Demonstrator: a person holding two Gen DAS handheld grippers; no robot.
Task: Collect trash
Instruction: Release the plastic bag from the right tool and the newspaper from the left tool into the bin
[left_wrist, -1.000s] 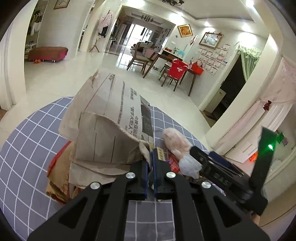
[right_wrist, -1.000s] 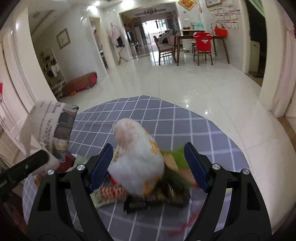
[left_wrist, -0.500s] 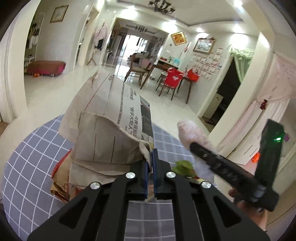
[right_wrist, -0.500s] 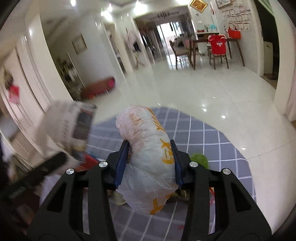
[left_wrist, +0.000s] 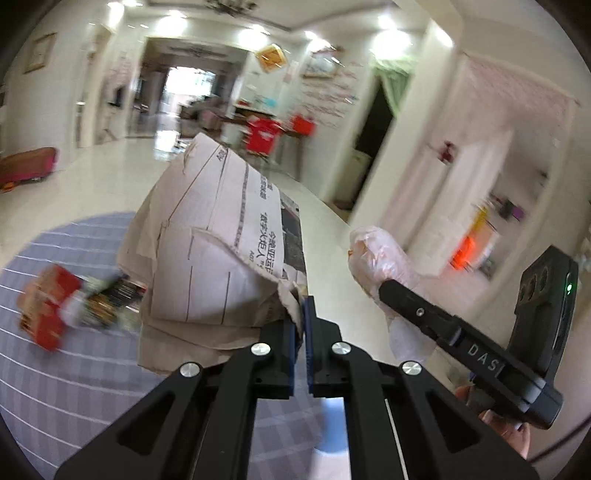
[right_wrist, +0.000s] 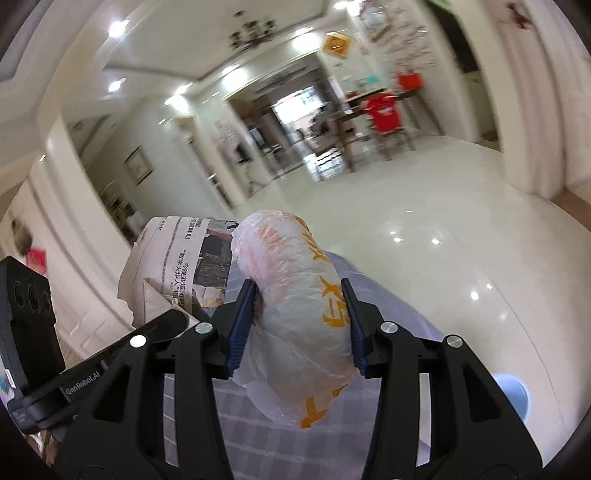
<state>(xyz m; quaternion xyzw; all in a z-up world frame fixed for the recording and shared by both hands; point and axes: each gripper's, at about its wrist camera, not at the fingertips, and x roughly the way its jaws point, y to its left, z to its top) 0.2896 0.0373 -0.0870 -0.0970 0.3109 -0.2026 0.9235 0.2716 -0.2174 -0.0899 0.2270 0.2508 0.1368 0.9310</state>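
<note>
A crumpled newspaper (left_wrist: 214, 251) hangs in the air with my left gripper (left_wrist: 303, 317) shut on its lower corner. A white plastic bag with orange print (right_wrist: 295, 295) bulges between the blue pads of my right gripper (right_wrist: 298, 286), which is shut on it and holds it above the rug. In the left wrist view the same bag (left_wrist: 384, 258) shows to the right of the newspaper, gripped by a black finger (left_wrist: 406, 299). In the right wrist view the newspaper (right_wrist: 173, 258) is just left of the bag. Both loads hang side by side.
A grey checked rug (left_wrist: 55, 387) lies below, with a red packet (left_wrist: 48, 306) and other blurred litter on its left part. A blue round object (right_wrist: 511, 395) sits on the shiny white floor (right_wrist: 443, 221). Chairs with red covers (right_wrist: 384, 110) stand far off.
My right gripper closed on the plastic bag and lifted it off the litter pile. Both grippers rose and swung sideways with their loads; the litter on the rug slid to the left of the left view.
</note>
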